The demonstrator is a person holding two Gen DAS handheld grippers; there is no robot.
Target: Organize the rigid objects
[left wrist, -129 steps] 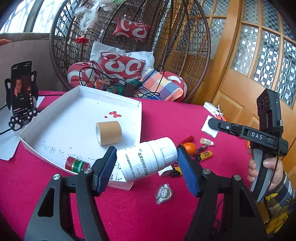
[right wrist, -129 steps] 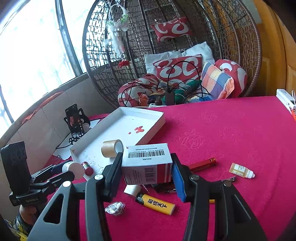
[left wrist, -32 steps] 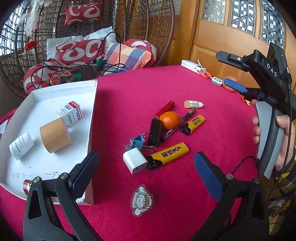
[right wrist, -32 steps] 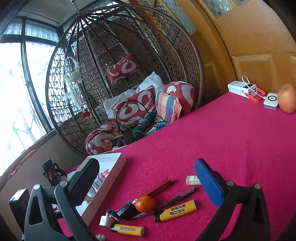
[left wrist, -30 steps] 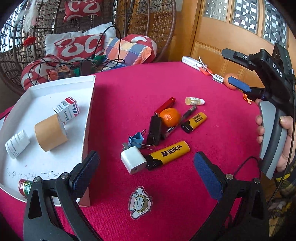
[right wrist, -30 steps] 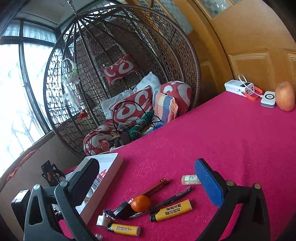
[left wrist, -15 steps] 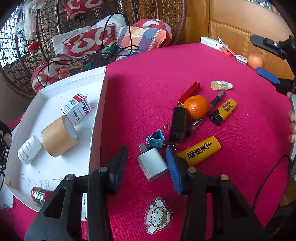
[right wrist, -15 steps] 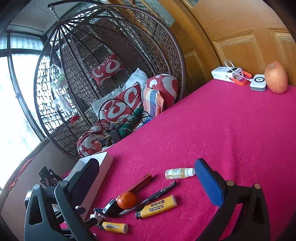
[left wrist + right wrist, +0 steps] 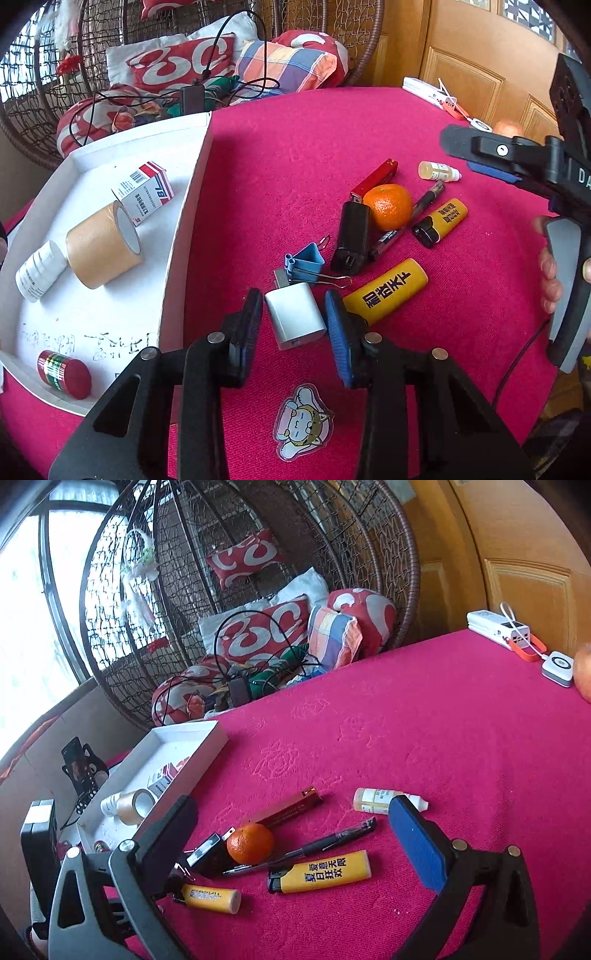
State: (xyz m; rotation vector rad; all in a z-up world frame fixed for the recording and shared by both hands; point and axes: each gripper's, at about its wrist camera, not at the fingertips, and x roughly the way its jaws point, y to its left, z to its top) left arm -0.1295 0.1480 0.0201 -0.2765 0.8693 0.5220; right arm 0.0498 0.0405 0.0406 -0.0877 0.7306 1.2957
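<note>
Four items sit in the white tray (image 9: pixel 184 206) already. Left gripper (image 9: pixel 293 317), fingers narrowed, brackets the white charger (image 9: pixel 295 317) on the tabletop (image 9: pixel 295 147) (contact unclear). Right gripper (image 9: pixel 291 843) gapes empty above remaining clutter, including the orange (image 9: pixel 250 843).

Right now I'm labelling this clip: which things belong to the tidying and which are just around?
Job: left gripper around white charger; white tray; tape roll; yellow lighters; orange; binder clip.
Around: cushions, power bank, sticker.
</note>
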